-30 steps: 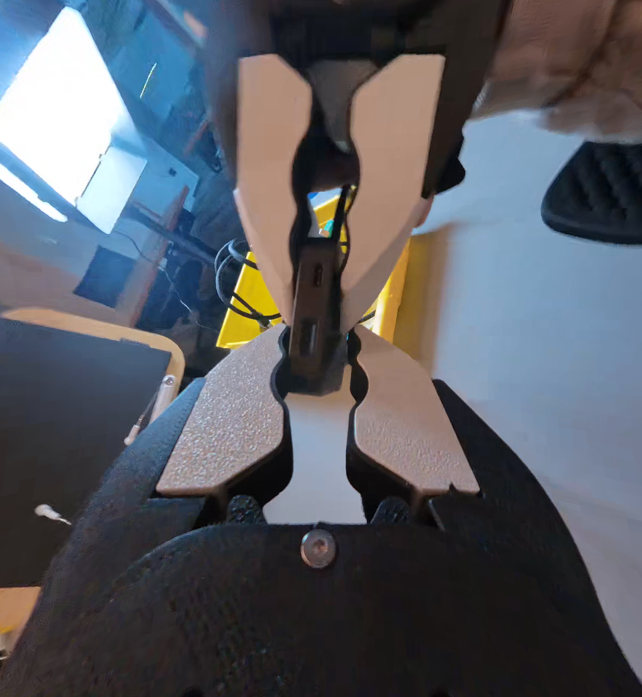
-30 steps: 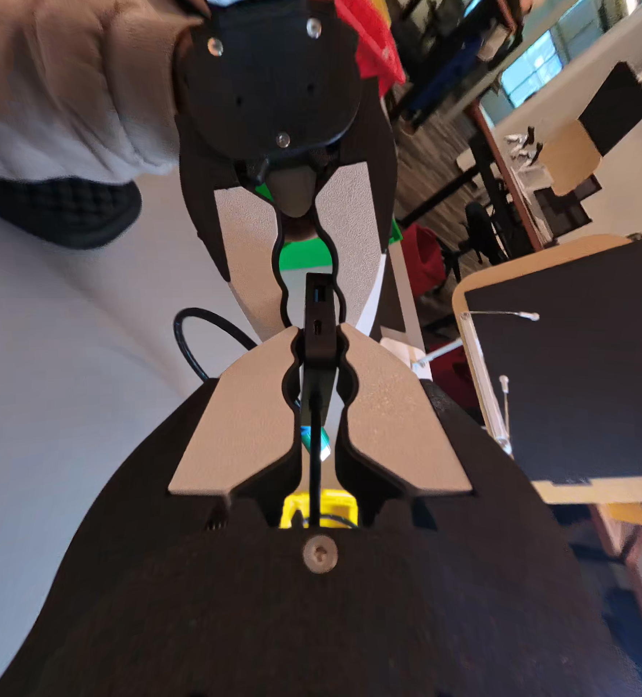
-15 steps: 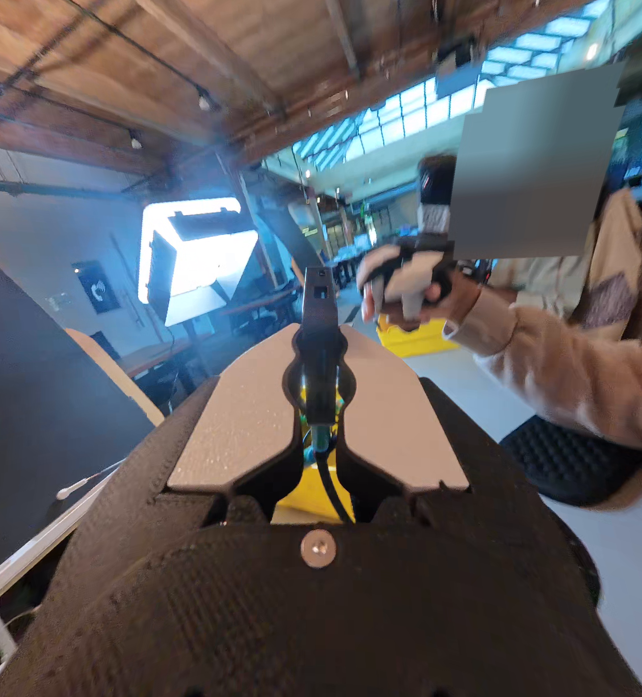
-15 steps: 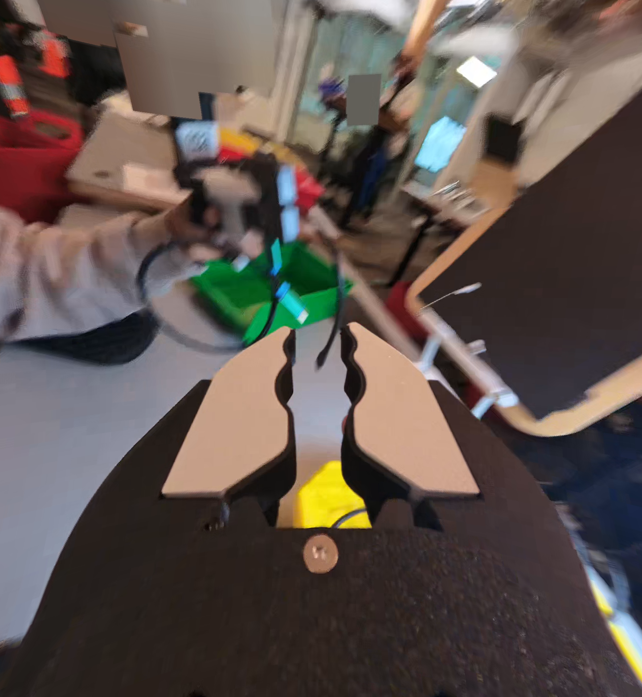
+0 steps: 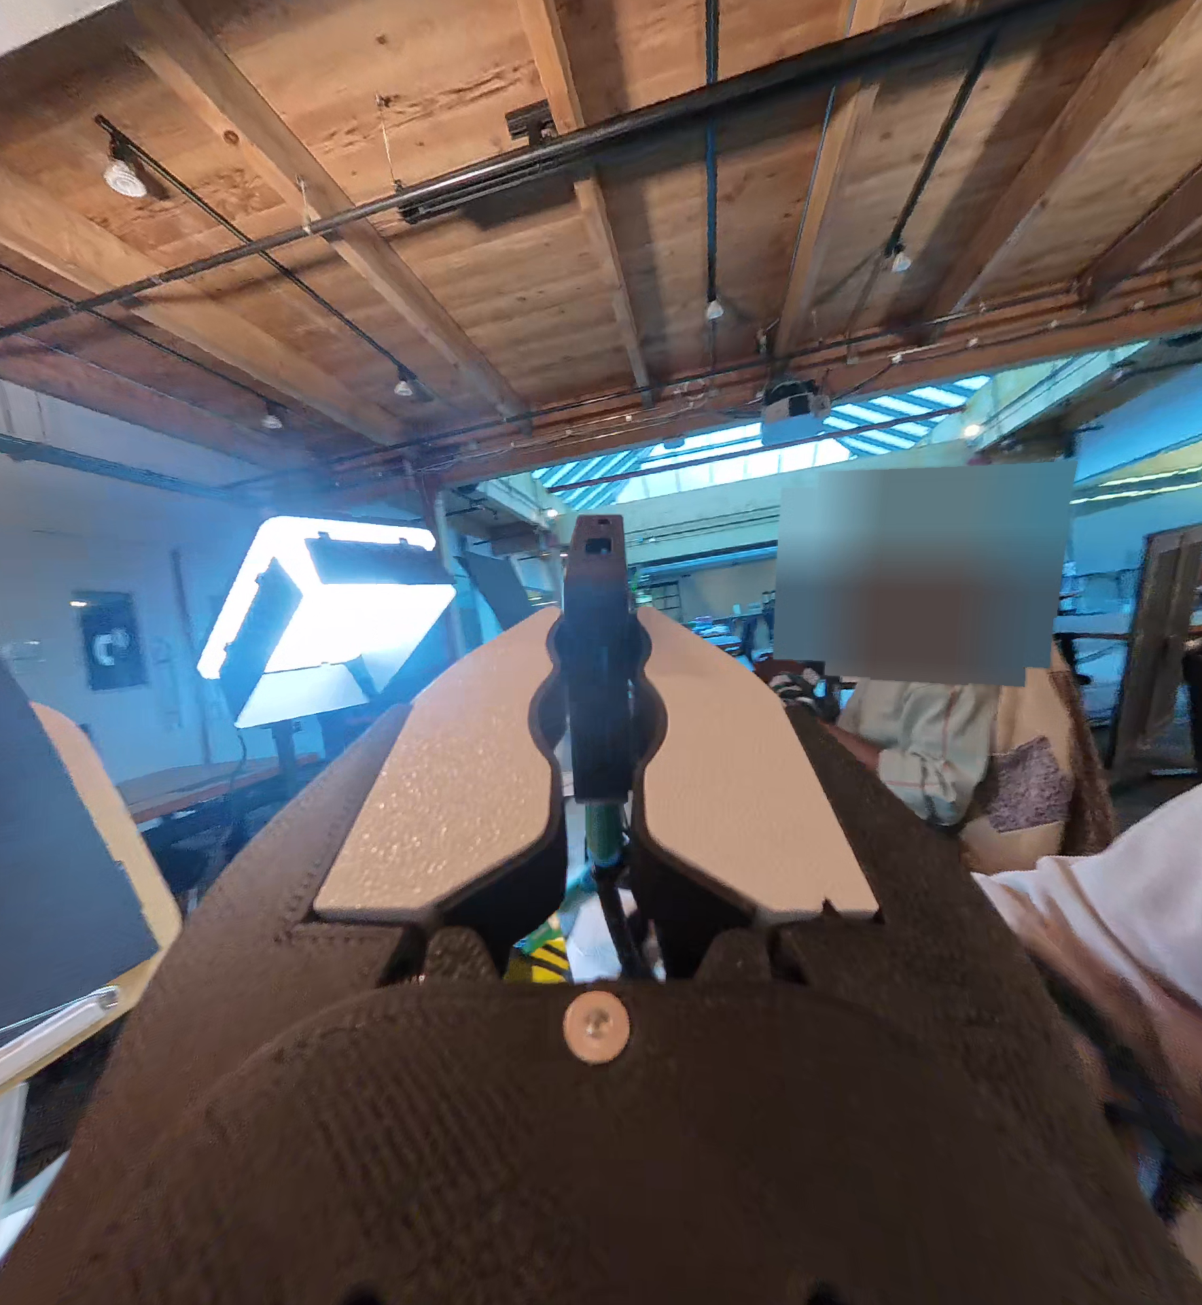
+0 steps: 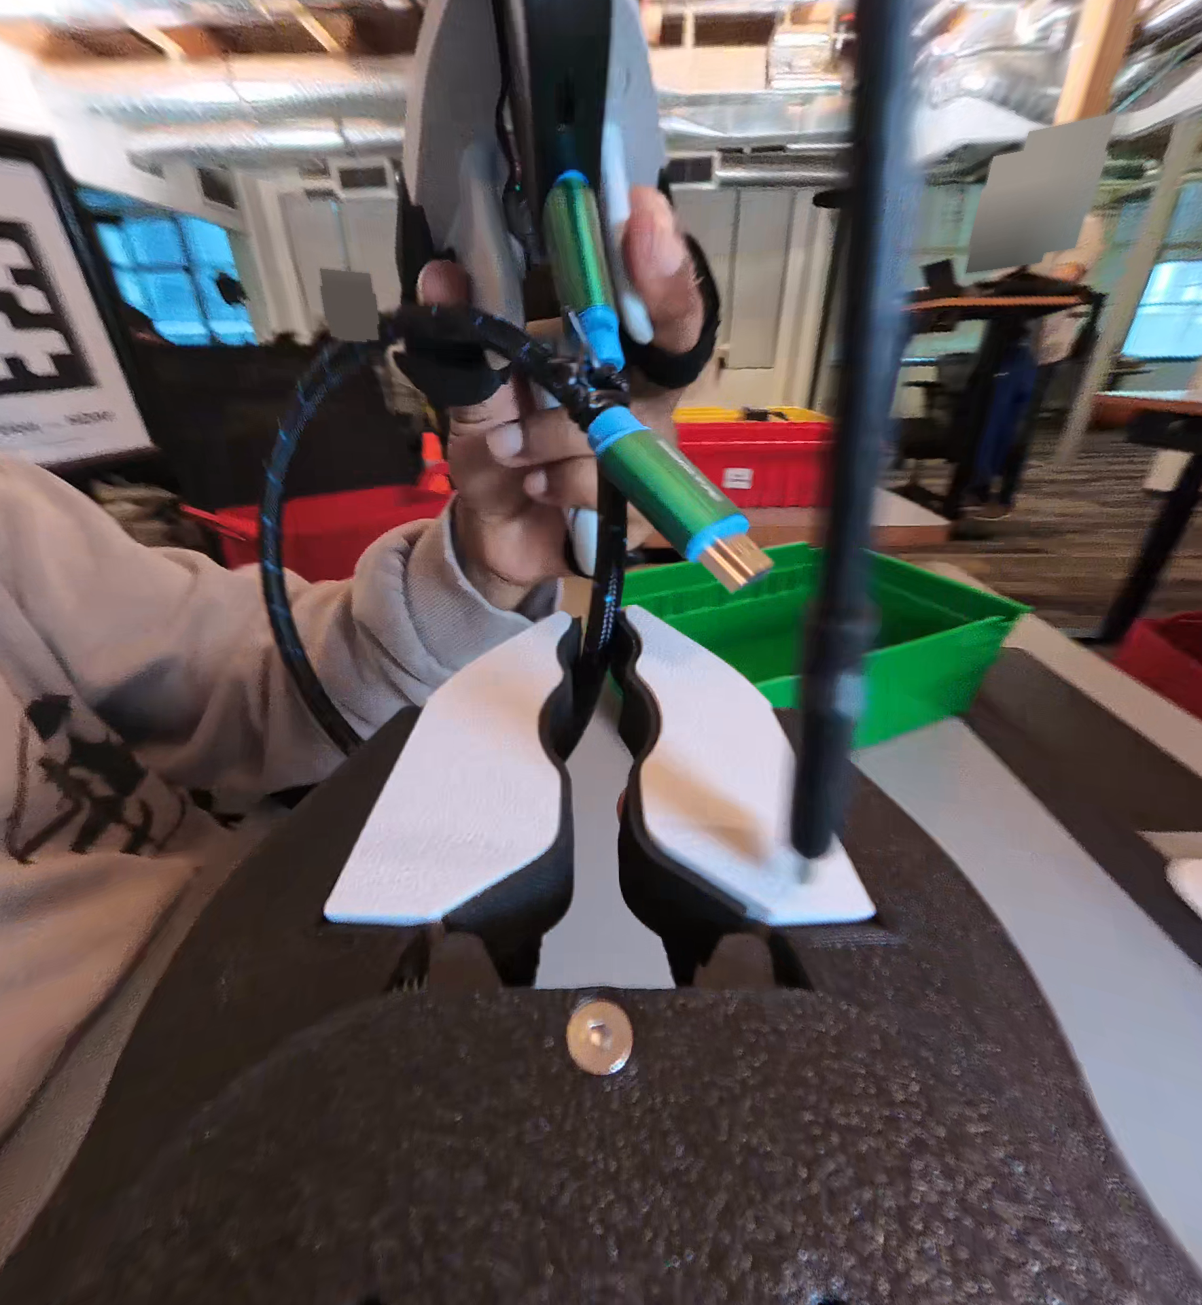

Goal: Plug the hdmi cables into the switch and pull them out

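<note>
My left gripper (image 5: 598,621) is shut on the black hdmi switch (image 5: 594,565) and holds it up towards the ceiling. A green plug (image 5: 601,830) sits in the switch's lower end. In the right wrist view the left gripper (image 6: 555,141) shows at the top, with that green plug (image 6: 577,240) in the switch. My right gripper (image 6: 598,628) is shut on the black braided hdmi cable (image 6: 601,565) just below its loop. The cable's free green plug (image 6: 675,494), with a gold tip, hangs loose in the air. A smooth black cable (image 6: 859,353) hangs down over my right finger (image 6: 718,777).
A green bin (image 6: 866,635) stands on the white table (image 6: 1113,1059) behind my right gripper, with red bins (image 6: 753,452) farther back. A person's hand (image 6: 513,480) holds the left gripper. Another person (image 5: 937,748) sits to the right, and a bright light panel (image 5: 344,635) stands to the left. Left tips to right tips: about 12 cm.
The left gripper tilted up from the table towards the ceiling, still holding the switch. The right gripper let go at the switch, drew back, and has closed on the braided cable.
</note>
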Tool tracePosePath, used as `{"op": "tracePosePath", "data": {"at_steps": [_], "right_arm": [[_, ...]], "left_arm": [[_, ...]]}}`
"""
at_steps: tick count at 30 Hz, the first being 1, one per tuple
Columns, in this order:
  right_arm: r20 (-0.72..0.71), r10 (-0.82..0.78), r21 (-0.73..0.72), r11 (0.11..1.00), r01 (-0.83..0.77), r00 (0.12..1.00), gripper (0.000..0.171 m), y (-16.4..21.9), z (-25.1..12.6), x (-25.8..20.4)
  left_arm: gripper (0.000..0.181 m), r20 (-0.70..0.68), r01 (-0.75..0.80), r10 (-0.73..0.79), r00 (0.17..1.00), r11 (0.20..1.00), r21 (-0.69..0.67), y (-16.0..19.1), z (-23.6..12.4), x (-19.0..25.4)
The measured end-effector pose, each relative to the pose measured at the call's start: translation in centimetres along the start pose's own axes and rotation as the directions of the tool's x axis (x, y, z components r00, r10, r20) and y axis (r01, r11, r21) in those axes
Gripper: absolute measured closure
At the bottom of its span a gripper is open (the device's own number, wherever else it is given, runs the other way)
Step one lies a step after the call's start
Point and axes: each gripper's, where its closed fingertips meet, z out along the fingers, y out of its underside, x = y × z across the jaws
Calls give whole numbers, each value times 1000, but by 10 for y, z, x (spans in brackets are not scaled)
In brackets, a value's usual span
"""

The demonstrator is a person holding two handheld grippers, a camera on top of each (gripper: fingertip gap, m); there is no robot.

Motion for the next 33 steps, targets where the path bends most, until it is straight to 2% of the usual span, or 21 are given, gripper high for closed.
{"op": "tracePosePath", "data": {"at_steps": [4,6,8,12,15,17,18,21,23,26,30,33], "right_arm": [[-71,-122,-105,988,114,990,165,-20,-38,8],[-116,-138,-144,982,121,984,166,-34,-59,11],[-145,-137,-180,977,110,980,166,-44,-76,10],[-208,-80,-234,972,30,975,167,-53,-97,9],[-221,-68,-286,958,2,973,167,-47,-94,7],[-213,-80,-283,959,17,974,167,-49,-92,4],[-205,-89,-286,958,28,975,166,-50,-93,2],[-202,-196,-322,939,124,960,166,-50,-95,0],[-237,-318,-336,913,229,918,160,-58,-97,0],[-241,-412,-327,887,327,879,149,-75,-102,-13],[-177,-526,-476,785,396,832,130,-57,-94,-23],[-139,-614,-644,652,401,777,126,-26,-83,-8]], "left_arm": [[163,-53,39,-42,998,998,-56,5,-7,-3],[154,-66,36,-47,997,987,-155,14,-11,-5],[153,-65,-56,40,997,959,-278,29,-16,-6],[161,-131,-322,298,946,801,-505,67,-21,-3],[164,-247,-499,445,861,643,-581,95,-18,7],[164,-286,-562,514,809,533,-632,110,-19,4],[165,-290,-576,531,796,516,-634,112,-18,2],[166,-286,-565,510,811,554,-612,107,-16,5],[167,-300,-570,513,804,522,-635,109,-22,1],[167,-327,-563,485,811,497,-660,114,-30,0],[167,-359,-558,443,821,495,-666,124,-31,7],[166,-380,-553,408,830,514,-656,130,-27,15]]}}
